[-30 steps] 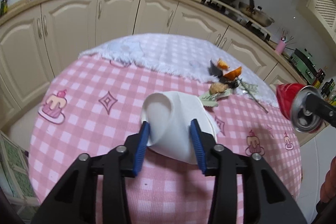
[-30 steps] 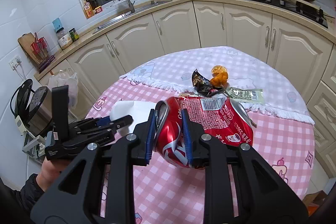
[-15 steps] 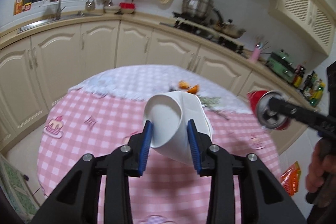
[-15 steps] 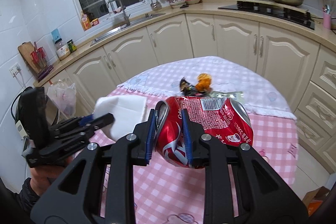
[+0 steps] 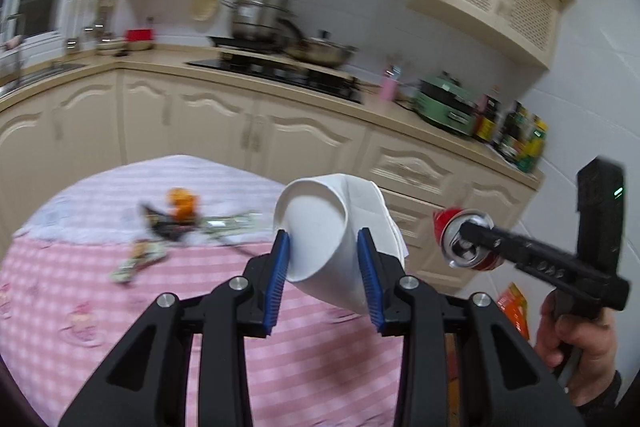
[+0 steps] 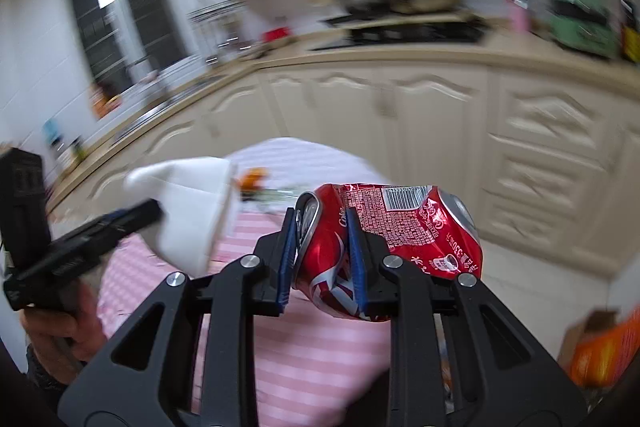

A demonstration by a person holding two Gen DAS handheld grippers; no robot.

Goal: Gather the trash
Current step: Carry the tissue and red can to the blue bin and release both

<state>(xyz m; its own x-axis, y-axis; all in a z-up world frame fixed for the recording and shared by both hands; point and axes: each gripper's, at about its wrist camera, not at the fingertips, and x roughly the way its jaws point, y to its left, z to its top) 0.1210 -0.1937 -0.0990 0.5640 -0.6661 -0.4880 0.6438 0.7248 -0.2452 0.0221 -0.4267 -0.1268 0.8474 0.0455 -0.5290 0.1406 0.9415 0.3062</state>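
My left gripper (image 5: 323,247) is shut on a crushed white paper cup (image 5: 320,243) and holds it in the air above the pink checked table (image 5: 120,307). My right gripper (image 6: 322,233) is shut on a dented red cola can (image 6: 400,231), also lifted. The can shows in the left wrist view (image 5: 464,243) at the right, past the table's edge. The cup shows in the right wrist view (image 6: 192,203) at the left. Orange peel (image 5: 182,205), a dark wrapper (image 5: 164,227) and a green wrapper (image 5: 136,263) lie on the table's far side.
Cream kitchen cabinets (image 5: 280,139) and a worktop with a stove and pots (image 5: 280,39) curve behind the table. An orange bag (image 6: 600,351) lies on the floor at the right, below the table's edge. Both views are motion-blurred.
Both grippers have lifted and swung to the right with the cup and the can. The table has dropped lower in both views and its right edge and the floor now show.
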